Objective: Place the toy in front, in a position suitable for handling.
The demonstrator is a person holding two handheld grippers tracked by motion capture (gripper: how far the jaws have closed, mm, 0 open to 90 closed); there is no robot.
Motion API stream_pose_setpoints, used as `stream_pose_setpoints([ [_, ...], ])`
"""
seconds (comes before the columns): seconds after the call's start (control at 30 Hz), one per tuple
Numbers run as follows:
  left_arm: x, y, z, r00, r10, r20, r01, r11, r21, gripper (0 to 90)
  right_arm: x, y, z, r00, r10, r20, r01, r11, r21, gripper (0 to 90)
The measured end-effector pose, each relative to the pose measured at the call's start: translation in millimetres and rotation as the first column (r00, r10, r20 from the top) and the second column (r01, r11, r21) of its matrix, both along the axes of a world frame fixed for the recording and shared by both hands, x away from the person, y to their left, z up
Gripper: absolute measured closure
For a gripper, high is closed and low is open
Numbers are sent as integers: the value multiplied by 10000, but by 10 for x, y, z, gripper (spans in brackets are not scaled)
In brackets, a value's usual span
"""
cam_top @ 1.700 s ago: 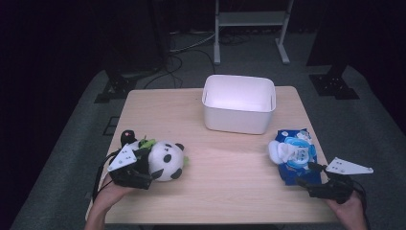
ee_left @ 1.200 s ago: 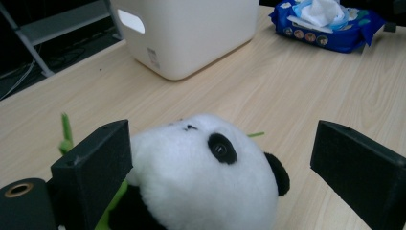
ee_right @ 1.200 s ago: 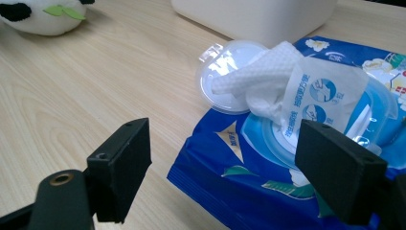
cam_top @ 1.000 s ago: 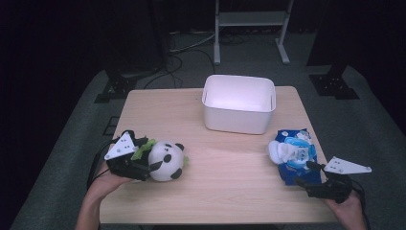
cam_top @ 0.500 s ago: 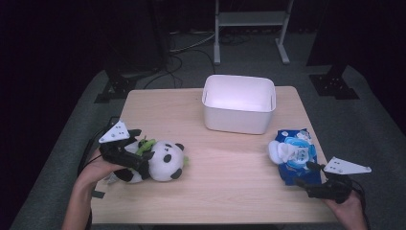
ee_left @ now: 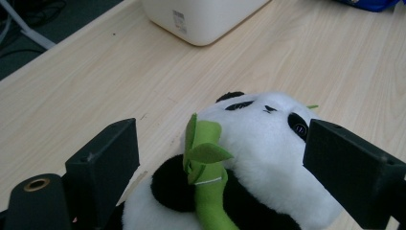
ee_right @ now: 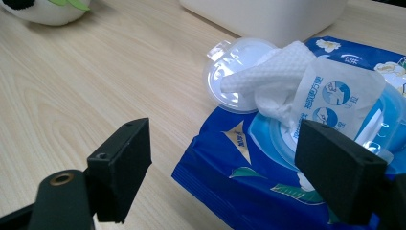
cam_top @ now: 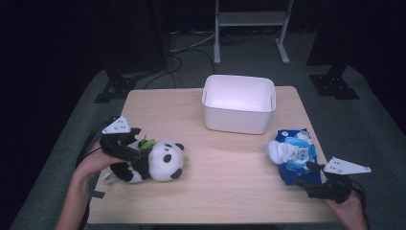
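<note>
Left tool (cam_top: 136, 154) wide, jaws astride panda (ee_left: 258, 158): light, soft, squashy; pinch body below bamboo (ee_left: 203, 177). Right tool (cam_top: 316, 184) wide, idle.

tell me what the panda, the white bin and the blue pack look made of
Panda: soft plush, fuzzy pile, with a green felt-like bamboo sprig. White bin: apparently rigid plastic, smooth matte walls, rounded corners. Blue pack: glossy printed plastic film that wrinkles and shines, with a clear hard-plastic flip lid open and a textured white wipe, likely nonwoven cloth, sticking out.
</note>
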State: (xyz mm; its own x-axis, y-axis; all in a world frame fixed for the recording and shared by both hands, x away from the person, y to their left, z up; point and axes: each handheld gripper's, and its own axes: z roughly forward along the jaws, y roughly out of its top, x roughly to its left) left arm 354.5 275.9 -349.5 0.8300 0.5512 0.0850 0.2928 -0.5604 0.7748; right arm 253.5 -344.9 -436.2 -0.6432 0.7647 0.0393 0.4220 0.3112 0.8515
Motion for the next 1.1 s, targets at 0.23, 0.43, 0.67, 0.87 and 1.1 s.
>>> stream_pose_setpoints([
  [0.23,79,5,-43,9987,42,-509,-33,9998,189,152,-5,-11,7,10000,-27,46,27,10000,18,187],
  [0.43,112,13,-95,9963,14,-865,47,9975,705,230,-9,-7,10,10000,3,72,-3,10000,-49,187],
  [0.67,147,32,-108,9946,10,-1036,120,9921,1247,385,-9,9,9,10000,75,66,-75,9999,-80,187],
  [0.87,192,66,-135,9913,96,-1311,82,9909,1341,518,-9,15,5,9999,127,28,-126,9999,-110,187],
  [1.1,193,69,-167,9900,48,-1406,159,9892,1457,577,-9,19,4,9999,167,10,-167,9998,-86,187],
])
